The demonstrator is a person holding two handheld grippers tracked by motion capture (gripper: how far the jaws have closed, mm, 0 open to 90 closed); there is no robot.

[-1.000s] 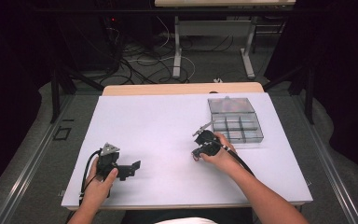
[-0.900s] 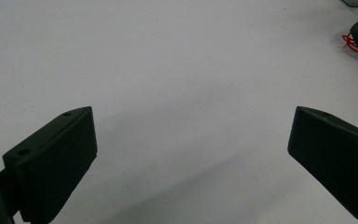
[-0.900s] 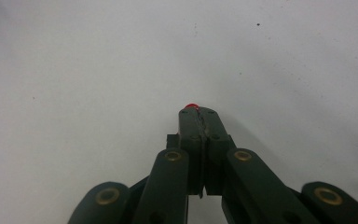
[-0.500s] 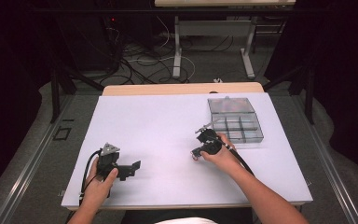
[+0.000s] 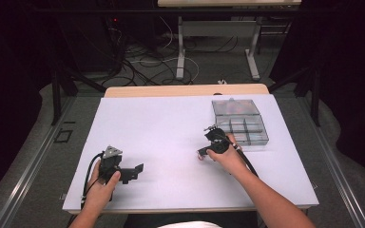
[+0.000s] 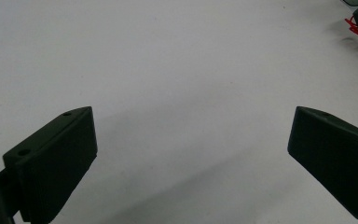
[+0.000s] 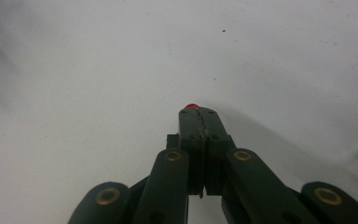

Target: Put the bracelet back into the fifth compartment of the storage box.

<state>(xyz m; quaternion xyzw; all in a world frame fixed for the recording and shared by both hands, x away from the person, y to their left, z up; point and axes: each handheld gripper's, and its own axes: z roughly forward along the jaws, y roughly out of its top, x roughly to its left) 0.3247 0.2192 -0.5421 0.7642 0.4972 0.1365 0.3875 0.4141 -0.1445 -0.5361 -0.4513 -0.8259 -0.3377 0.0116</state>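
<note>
Tongs update: my right tongs (image 7: 199,112) are clamped on a small red bit (image 7: 192,106) over the white counter (image 5: 161,128); my left tongs (image 6: 191,154) gape wide.

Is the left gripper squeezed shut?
No, the left gripper is wide open, its two black jaws standing far apart over the bare white table.

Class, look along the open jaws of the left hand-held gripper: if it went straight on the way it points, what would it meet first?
Probably nothing nearby: bare white table lies ahead of the left hand-held gripper. Depth is unclear.
</note>
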